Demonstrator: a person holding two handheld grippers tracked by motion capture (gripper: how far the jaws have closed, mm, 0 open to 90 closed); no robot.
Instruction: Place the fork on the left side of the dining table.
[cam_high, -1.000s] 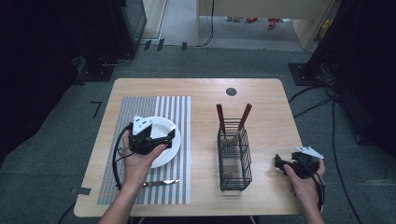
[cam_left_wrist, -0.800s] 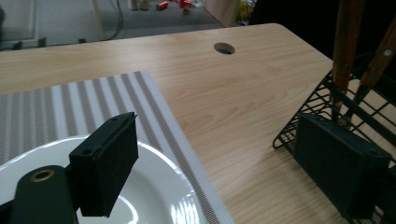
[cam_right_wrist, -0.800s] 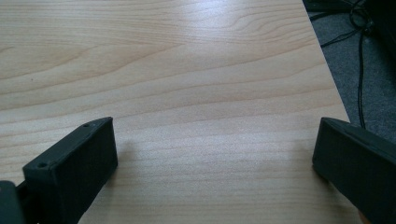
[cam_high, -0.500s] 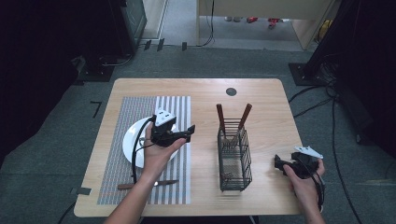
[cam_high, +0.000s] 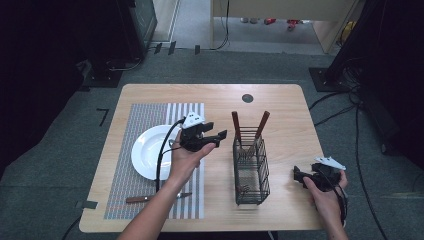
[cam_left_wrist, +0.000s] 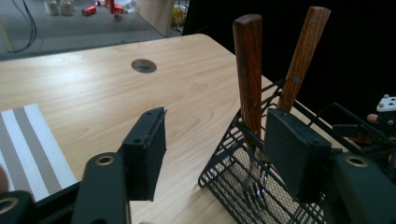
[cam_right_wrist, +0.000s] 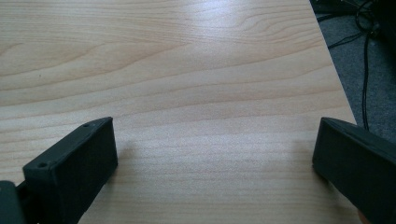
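We see the left gripper (cam_high: 214, 136) held over the right edge of the striped placemat (cam_high: 150, 112), pointing right toward the black wire caddy (cam_high: 251, 172) and near it but not touching. Its jaws have just been closing and now stand about half apart with nothing between them; in the left gripper view the darker wooden handle (cam_left_wrist: 248, 65) shows in the gap beyond the pads, not clamped. That handle and a lighter wooden handle (cam_left_wrist: 303, 51) stand upright in the far end of the caddy, leaning apart from each other. The caddy sits right of centre on the wooden table (cam_high: 280, 100), long side running front to back. Behind the left hand (cam_high: 186, 159), a white plate (cam_high: 147, 150) lies on the placemat, and a knife (cam_high: 150, 198) with a wooden handle lies near the mat's front edge. The right gripper (cam_high: 304, 176) rests low at the table's front right corner, well apart from the caddy, and its jaws are spread wide over bare wood, holding nothing. A round cable hole (cam_high: 247, 98) sits near the table's far edge.
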